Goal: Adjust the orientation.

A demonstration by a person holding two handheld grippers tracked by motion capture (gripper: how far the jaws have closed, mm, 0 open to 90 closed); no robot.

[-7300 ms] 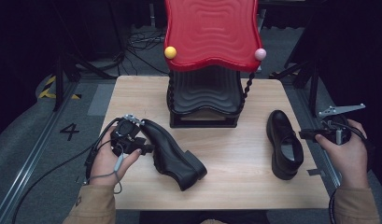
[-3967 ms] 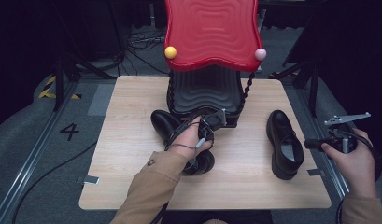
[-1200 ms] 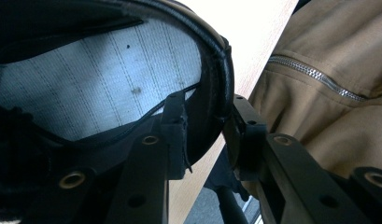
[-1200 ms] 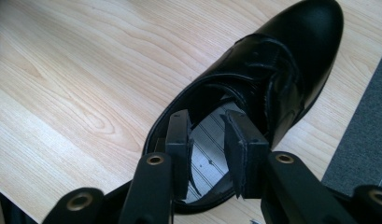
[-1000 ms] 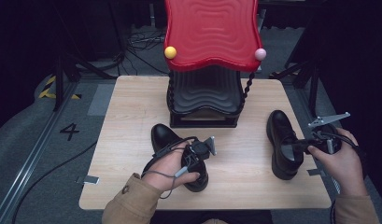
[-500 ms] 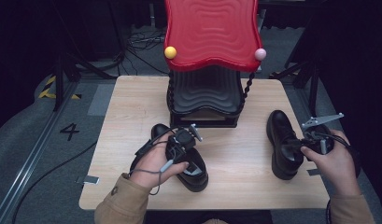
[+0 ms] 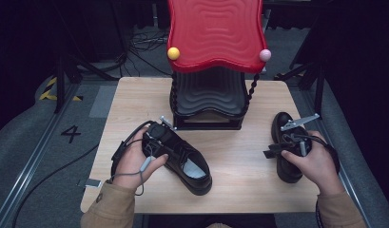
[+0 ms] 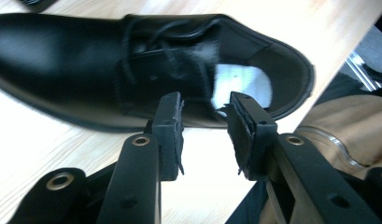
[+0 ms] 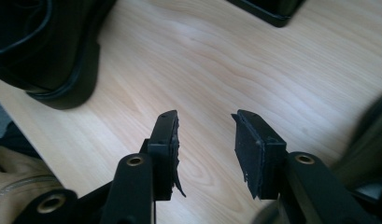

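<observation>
A black lace-up shoe (image 7: pixel 189 164) lies on the wooden table (image 7: pixel 239 156) at the front left, heel toward me. My left gripper (image 7: pixel 167 145) sits at its laced side. In the left gripper view the shoe (image 8: pixel 86 60) lies just beyond the left gripper (image 8: pixel 205 105), whose jaws have just been closing and stand open with nothing between them. A second black shoe (image 7: pixel 281 128) lies at the right edge, partly under my right hand. The right gripper (image 7: pixel 270 153) points left over bare wood. Its jaws (image 9: pixel 205 119) have just been opening and hold nothing.
A red wavy-topped rack (image 7: pixel 213 33) on a black ribbed base (image 7: pixel 209 97) stands at the back middle of the table. The base's corner (image 9: pixel 268 9) and the left shoe's heel (image 9: pixel 48 51) lie ahead of the right gripper. Tan sleeves reach in at the front edge.
My left hand has drawn leftward off the top of the left shoe to its side. My right hand has slid left over the right shoe.
</observation>
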